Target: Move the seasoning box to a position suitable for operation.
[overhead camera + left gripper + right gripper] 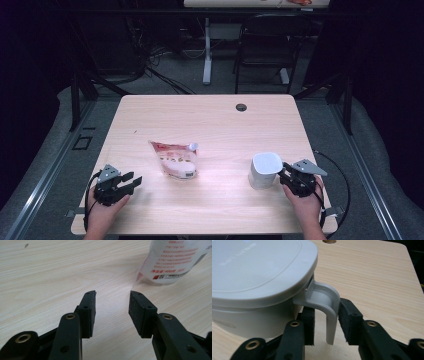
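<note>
1. The white, rounded-square plastic container with a flat lid point(265, 169) stands upright at the lower right of the high view, on the pale wooden table point(210, 120). It looks stiff and smooth-walled; how full it is cannot be told, so its weight is a guess, probably light to moderate.
2. Its curved white handle point(329, 312) fills the centre of the right gripper view and is the sensible place to take hold: thin, rigid and hooked, so it should not slip out sideways.
3. The right gripper point(326, 322) has its jaws on either side of that handle. One pad looks to be touching, but a gap shows at the other, so the pinch is not closed.
4. The left gripper point(131, 182) rests at the lower left of the high view, jaws spread with nothing between them.
5. The soft, glossy refill pouch with a spout point(176, 159) lies flat at mid-table, just beyond the left gripper. It would sag and slide if gripped by its body.
</note>
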Action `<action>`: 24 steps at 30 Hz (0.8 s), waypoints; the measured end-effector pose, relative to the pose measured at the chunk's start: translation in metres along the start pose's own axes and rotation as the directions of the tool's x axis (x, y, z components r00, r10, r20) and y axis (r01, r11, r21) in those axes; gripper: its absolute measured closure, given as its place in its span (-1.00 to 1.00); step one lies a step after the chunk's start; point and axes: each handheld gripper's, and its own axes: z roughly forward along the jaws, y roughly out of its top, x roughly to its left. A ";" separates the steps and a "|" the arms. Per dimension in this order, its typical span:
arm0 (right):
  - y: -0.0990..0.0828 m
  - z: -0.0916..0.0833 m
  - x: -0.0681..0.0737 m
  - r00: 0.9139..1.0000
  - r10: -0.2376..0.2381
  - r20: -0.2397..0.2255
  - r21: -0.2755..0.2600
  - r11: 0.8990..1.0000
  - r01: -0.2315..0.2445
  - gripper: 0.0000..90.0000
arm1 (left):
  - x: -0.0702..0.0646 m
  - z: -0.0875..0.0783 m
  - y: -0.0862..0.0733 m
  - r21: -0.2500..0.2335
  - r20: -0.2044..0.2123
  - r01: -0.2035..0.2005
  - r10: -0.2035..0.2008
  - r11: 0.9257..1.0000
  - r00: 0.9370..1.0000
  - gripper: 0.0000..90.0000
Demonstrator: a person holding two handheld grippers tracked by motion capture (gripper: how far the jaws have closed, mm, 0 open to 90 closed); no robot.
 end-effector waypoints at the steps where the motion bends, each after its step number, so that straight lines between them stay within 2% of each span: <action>1: 0.000 0.000 0.000 1.000 0.002 0.003 0.003 1.000 -0.002 0.55 | 0.000 0.000 0.000 -0.002 -0.002 0.001 -0.001 1.000 1.000 0.27; 4: -0.001 -0.001 -0.002 1.000 0.029 0.001 0.005 1.000 -0.029 0.65 | 0.000 0.001 0.000 -0.007 -0.001 0.005 -0.005 1.000 1.000 0.27; 10: -0.001 -0.003 -0.001 1.000 0.018 0.021 0.018 1.000 -0.018 0.72 | -0.001 0.003 0.002 -0.005 0.006 -0.001 0.001 1.000 1.000 0.28; 17: -0.001 -0.006 0.001 0.998 0.048 0.033 0.025 0.998 -0.049 0.76 | -0.001 0.005 0.004 -0.008 0.012 -0.011 0.011 1.000 1.000 0.28; 21: -0.001 -0.007 0.003 0.998 0.042 0.039 0.032 0.999 -0.043 0.82 | -0.001 0.005 0.004 -0.008 0.009 -0.013 0.013 1.000 1.000 0.29; 24: -0.001 -0.008 0.005 0.999 0.020 0.050 0.038 0.999 -0.022 0.84 | -0.001 0.005 0.004 -0.011 0.008 -0.008 0.008 1.000 1.000 0.29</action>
